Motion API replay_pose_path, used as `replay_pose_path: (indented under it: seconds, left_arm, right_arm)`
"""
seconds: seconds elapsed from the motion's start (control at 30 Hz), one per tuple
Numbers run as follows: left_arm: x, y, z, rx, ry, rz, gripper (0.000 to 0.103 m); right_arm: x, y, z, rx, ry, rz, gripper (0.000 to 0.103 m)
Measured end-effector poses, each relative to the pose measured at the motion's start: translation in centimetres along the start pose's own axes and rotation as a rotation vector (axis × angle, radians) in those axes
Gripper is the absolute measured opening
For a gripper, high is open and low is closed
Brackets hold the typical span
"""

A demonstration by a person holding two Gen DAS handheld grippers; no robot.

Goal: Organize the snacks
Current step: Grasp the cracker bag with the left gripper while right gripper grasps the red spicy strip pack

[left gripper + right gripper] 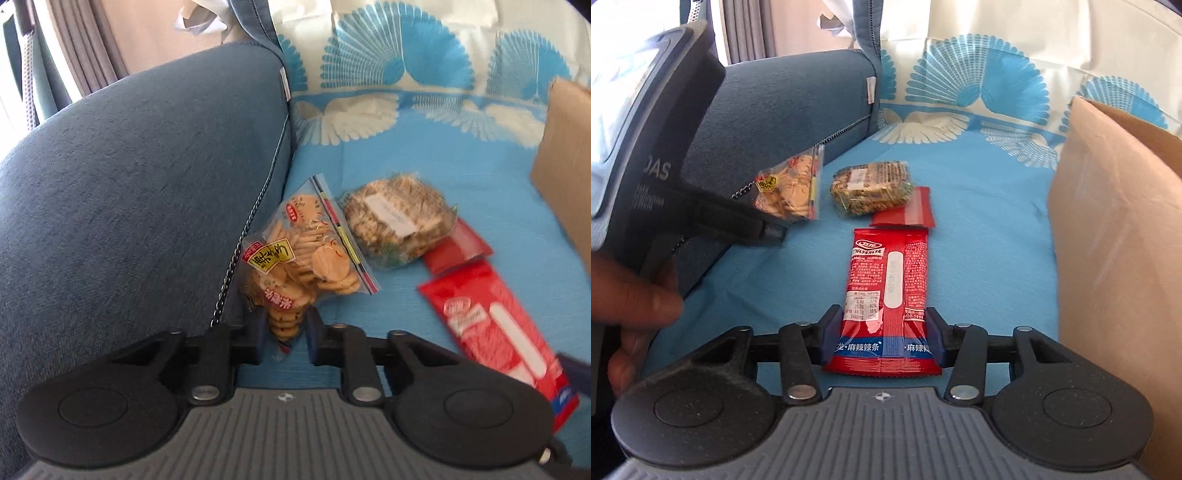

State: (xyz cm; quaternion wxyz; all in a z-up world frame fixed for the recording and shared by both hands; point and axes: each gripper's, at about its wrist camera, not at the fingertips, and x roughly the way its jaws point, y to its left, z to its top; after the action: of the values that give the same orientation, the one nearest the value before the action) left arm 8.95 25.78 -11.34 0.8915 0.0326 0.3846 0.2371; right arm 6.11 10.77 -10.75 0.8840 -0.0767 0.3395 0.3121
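Cracker bag (295, 254) first, at the far left: it leans against the blue cushion (140, 177), and the left claw (284, 338) has its pads clamped on the bag's lower end. For a clean carry I would judge the pinch should stay on the packed crackers rather than the loose film, lifted slowly so the zip edge does not snag the cushion's zipper chain (236, 258). Its yellow label carries characters too blurred to read.

Next along the blue bedspread (424, 147) lies the oat bar pack (399, 225), untouched, with a white sticker whose writing is too small to make out. A small red sachet (916, 210) lies touching its right side.

Then comes the long red snack packet (890, 291), flat on the bedspread (back side up, nutrition table showing). The right claw (882, 336) straddles its near end, pads against both edges, so I read it as gripping. Squeezing gently should keep the packet from buckling. Printed text reads 麻辣麻辣 near the top and 麻辣辣条 on the blue band.

At the right stands the cardboard box (1115, 236), likely the destination.
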Motion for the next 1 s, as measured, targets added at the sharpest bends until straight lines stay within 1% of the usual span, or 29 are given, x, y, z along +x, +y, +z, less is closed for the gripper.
replay_pose_path:
  seconds: [0.07, 0.17, 0.23, 0.37, 0.43, 0.5, 0.53, 0.67, 0.87, 1.0]
  left_arm:
    - [-0.7, 0.2, -0.1, -0.008, -0.026, -0.02, 0.015]
    - [-2.0, 0.7, -0.1, -0.031, -0.06, -0.063, 0.012]
    - [-2.9, 1.1, -0.1, -0.05, -0.05, -0.094, 0.007]
    - [-5.1, 2.6, -0.1, -0.111, -0.019, -0.178, 0.005]
    - [-6.4, 3.2, -0.2, -0.136, -0.012, -0.216, 0.004]
    - [-7.5, 3.6, -0.5, -0.149, -0.01, -0.237, 0.003]
    - [-8.1, 3.7, -0.7, -0.153, -0.015, -0.243, 0.001]
    - [-9.7, 3.9, -1.6, -0.163, -0.006, -0.284, 0.0]
    - [-10.6, 4.8, -2.9, -0.195, 0.063, -0.382, 0.0]
    - [-10.4, 5.0, -3.3, -0.234, 0.068, -0.373, 0.0]
  right_arm:
    - [-0.8, 0.2, -0.1, -0.006, 0.003, 0.001, 0.049]
    - [-2.4, 0.9, -0.1, -0.042, 0.007, 0.006, 0.048]
    - [-3.5, 1.3, -0.3, -0.071, 0.016, 0.0, 0.048]
    - [-5.4, 1.5, -0.9, -0.065, 0.044, -0.006, 0.048]
    - [-6.2, 1.6, -1.3, -0.051, 0.065, -0.01, 0.048]
    - [-6.8, 1.5, -1.7, -0.022, 0.101, 0.004, 0.048]
    - [-7.3, 1.5, -1.8, -0.006, 0.108, 0.006, 0.048]
    - [-9.3, 1.8, -2.7, 0.0, 0.091, 0.017, 0.048]
    - [-10.2, 1.9, -4.8, -0.047, 0.076, 0.019, 0.05]
    - [-9.6, 1.8, -6.0, -0.06, 0.083, 0.026, 0.05]
